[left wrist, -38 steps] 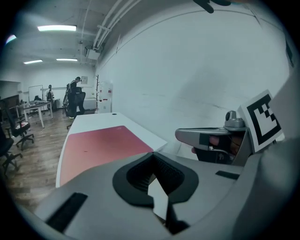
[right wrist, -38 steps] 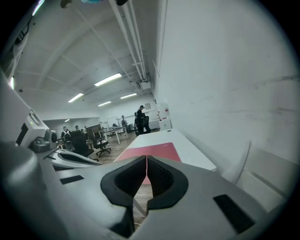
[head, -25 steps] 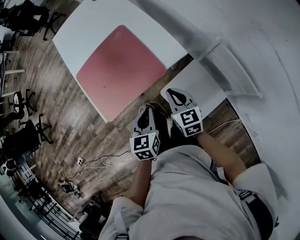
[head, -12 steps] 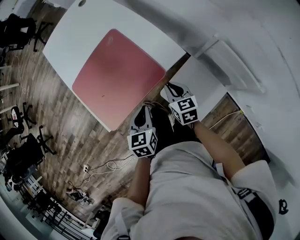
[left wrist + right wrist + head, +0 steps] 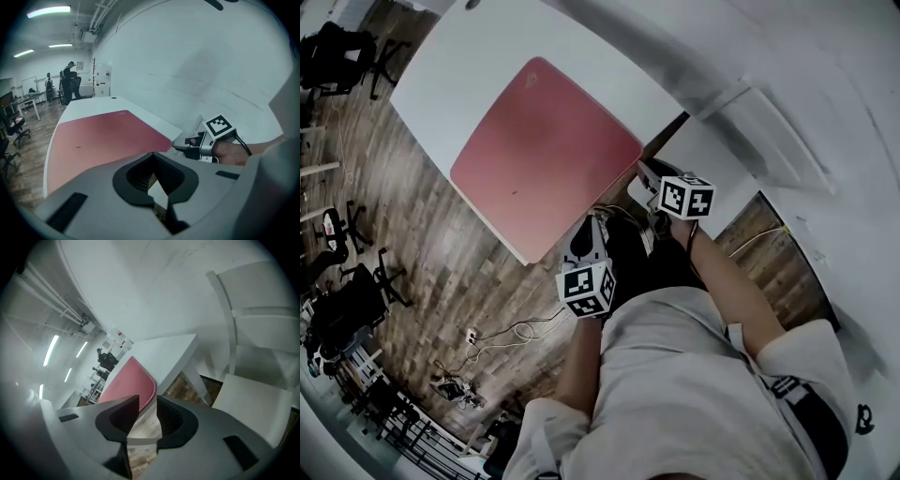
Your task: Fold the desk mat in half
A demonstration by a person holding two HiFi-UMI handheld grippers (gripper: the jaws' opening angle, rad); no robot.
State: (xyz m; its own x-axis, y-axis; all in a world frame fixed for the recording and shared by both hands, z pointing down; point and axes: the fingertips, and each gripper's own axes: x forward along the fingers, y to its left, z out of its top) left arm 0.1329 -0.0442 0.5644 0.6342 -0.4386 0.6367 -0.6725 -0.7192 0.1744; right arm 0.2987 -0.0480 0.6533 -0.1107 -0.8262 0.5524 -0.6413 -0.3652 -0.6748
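Red and single, the desk mat (image 5: 539, 150) is seen lying flat and unfolded on the one white table (image 5: 459, 66), at about 11 o'clock from the two grippers in the head view. The left gripper (image 5: 157, 182) is held above the wooden floor (image 5: 441, 244) at the mat's 6 o'clock, apart from it, with its two jaws parted and nothing between them. The right gripper (image 5: 146, 416) is held near the mat's corner at 4 o'clock, its two jaws likewise parted and empty, and one white chair (image 5: 717, 155) is seen just beside it.
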